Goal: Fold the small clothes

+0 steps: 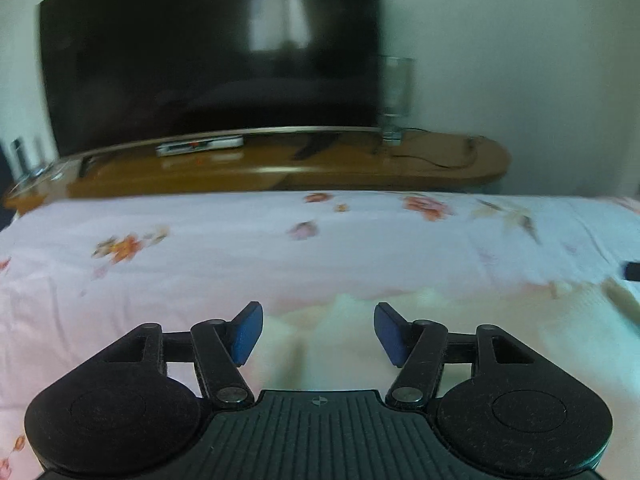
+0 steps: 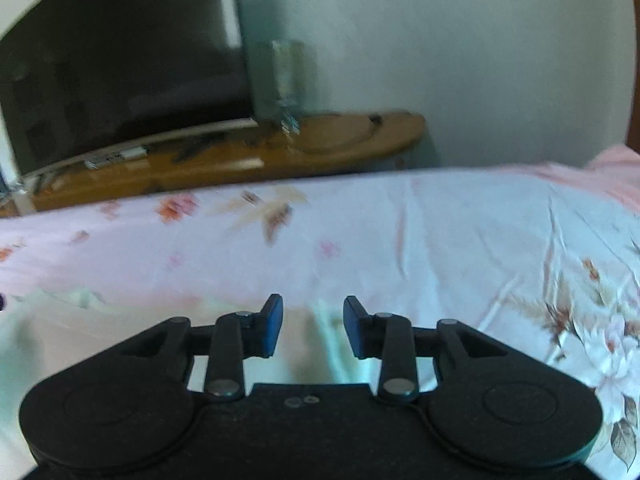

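Both cameras sit just behind the fingers of their own hand-held gripper, looking forward and tilted down over a bed [image 1: 200,264] with a pink floral sheet. Left wrist view: left hand-held gripper [image 1: 319,332] fills the near bottom edge; faces the far wall almost square-on, dark television [image 1: 208,56] centred-left, wooden stand [image 1: 280,168] running across. Right wrist view: right hand-held gripper [image 2: 313,326] at the near bottom; same heading but rolled slightly, so the bed edge slopes; television [image 2: 120,64] pushed to the far left, more bare wall [image 2: 460,60] at right. Both are close above the sheet. Shared: television, stand, a clear glass vessel [image 1: 396,92] [image 2: 286,80], floral sheet, pale cloth [image 1: 344,340] [image 2: 320,340] just ahead of the fingers. Both frames motion-blurred.
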Tool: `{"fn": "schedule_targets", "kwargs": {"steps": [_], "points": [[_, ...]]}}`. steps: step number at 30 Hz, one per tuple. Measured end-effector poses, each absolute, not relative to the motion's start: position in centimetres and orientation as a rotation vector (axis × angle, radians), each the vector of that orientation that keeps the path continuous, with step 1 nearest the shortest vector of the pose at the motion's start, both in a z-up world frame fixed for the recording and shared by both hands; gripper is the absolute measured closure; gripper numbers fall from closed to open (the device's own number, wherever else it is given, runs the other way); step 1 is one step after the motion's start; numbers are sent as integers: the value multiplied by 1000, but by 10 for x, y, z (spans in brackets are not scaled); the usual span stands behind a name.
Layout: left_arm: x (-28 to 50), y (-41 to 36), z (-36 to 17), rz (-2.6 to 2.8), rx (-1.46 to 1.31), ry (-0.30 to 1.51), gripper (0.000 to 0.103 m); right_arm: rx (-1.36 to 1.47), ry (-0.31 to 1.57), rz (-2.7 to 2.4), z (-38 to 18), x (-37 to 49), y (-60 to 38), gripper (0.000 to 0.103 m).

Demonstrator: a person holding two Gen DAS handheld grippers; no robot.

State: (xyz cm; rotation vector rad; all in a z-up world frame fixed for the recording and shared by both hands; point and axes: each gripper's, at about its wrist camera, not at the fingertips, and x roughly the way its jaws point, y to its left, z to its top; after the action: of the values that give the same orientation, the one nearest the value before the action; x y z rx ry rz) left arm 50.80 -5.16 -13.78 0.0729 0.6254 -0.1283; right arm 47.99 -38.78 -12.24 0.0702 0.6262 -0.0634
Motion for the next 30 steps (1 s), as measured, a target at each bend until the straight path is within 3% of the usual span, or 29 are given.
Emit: {"fn": "schedule_targets", "kwargs": {"steps": [5, 6, 7, 8, 15, 22, 25, 30], "points": [[536, -76, -172, -102, 93, 741, 42, 63, 717, -21, -143, 499, -370, 73], [542, -75, -180, -82, 92, 767, 40, 49, 732, -46, -149, 502, -371, 73], [544, -69, -184, -66, 64, 754, 27, 27, 750, -87, -158, 506, -375, 73], [546, -65, -186, -48, 43, 762, 22, 23, 740, -103, -163, 506, -379, 73], [523, -60, -169, -15, -8, 759, 22, 46, 743, -120, -152, 499, -383, 74], [466, -56, -177, -68, 35, 781, 22, 15, 718, 28, -140, 430, -339, 70], [458, -36, -186, -33, -39, 781, 12, -44, 740, 18, -160, 415, -336, 70], [439, -30, -173, -15, -50, 779, 12, 8, 743, -49, -147, 410, -344, 71]]}}
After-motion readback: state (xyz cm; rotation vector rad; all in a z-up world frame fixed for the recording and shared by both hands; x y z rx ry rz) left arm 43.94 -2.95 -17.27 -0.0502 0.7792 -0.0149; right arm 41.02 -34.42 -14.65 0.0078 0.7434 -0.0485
